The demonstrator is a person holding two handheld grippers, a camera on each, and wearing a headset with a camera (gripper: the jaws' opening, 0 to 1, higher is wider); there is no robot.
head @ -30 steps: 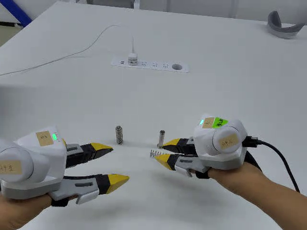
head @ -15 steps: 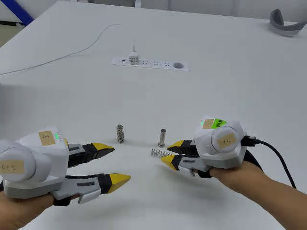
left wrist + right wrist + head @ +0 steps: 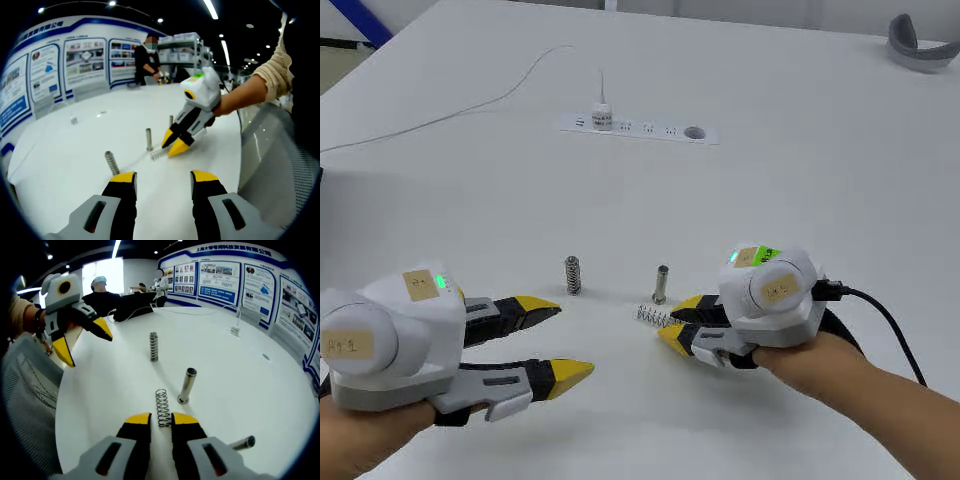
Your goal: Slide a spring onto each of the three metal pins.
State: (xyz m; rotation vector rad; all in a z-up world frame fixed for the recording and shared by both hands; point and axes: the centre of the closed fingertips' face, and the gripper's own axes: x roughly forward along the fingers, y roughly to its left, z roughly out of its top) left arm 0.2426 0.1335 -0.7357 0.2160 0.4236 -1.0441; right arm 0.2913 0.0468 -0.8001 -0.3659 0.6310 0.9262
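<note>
A short metal pin with a spring on it (image 3: 573,275) stands on the white table (image 3: 790,180). A bare pin (image 3: 661,284) stands to its right. My right gripper (image 3: 672,322) is shut on one end of a loose spring (image 3: 650,317), which lies level and low over the table just in front of the bare pin. The right gripper view has this spring (image 3: 162,407) between its jaws (image 3: 161,419), the bare pin (image 3: 186,386) just beyond, and another pin (image 3: 243,443) at lower right. My left gripper (image 3: 572,339) is open and holds nothing, in front of the sprung pin (image 3: 111,162).
A white power strip (image 3: 638,129) with a plug and a thin cable (image 3: 470,108) lies at the back of the table. A grey curved object (image 3: 920,42) sits at the far right corner. People stand far behind in the gripper views.
The head camera has shifted slightly. My right gripper has tilted a little with the spring still in it. The left gripper stays open in the same spot.
</note>
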